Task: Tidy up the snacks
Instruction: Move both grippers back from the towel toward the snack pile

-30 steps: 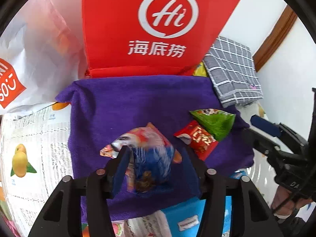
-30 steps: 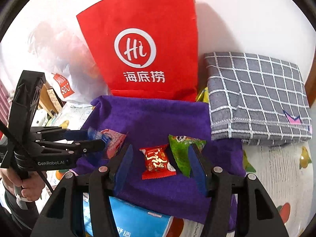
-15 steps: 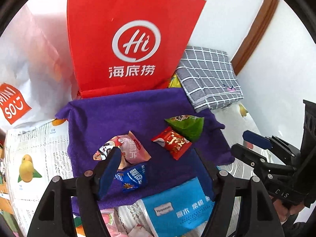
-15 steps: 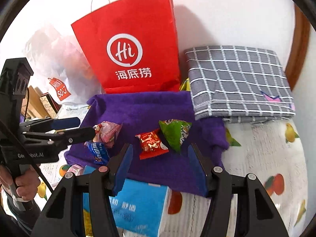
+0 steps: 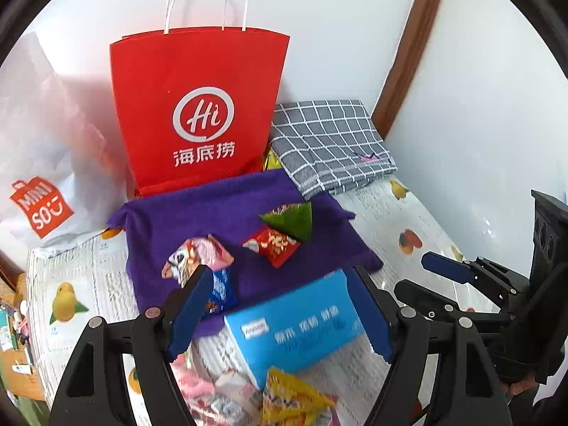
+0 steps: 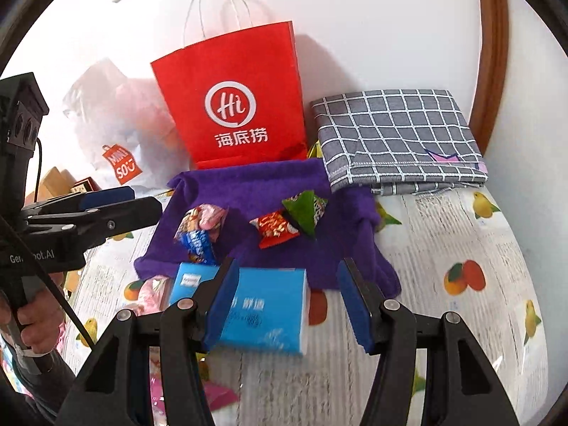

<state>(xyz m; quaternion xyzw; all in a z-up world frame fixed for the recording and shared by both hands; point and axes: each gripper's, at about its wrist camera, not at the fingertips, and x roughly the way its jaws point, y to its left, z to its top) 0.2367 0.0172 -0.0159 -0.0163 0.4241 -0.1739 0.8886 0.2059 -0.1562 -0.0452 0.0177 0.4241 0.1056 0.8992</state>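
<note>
Four snacks lie on a purple towel (image 5: 213,206): a pink panda packet (image 5: 206,252), a small blue packet (image 5: 222,289) against it, a red packet (image 5: 271,245) and a green triangular packet (image 5: 293,222). My left gripper (image 5: 280,301) hangs back above the towel's near edge. Its jaws are opening and nothing is between them. In the right wrist view the same snacks show: pink (image 6: 207,218), blue (image 6: 197,245), red (image 6: 275,230), green (image 6: 303,211). My right gripper (image 6: 289,298) stands open and empty above a blue tissue pack (image 6: 262,316).
A red paper bag (image 5: 198,106) stands behind the towel, with a white plastic bag (image 5: 39,163) to its left and a folded grey checked cloth (image 5: 333,145) to its right. More snack packets (image 5: 291,401) lie near the front on the fruit-print tablecloth (image 5: 408,220).
My left gripper let go of the blue packet, which now lies on the towel by the pink one, and its jaws widened. Both grippers drew back and up; the tissue pack came into view.
</note>
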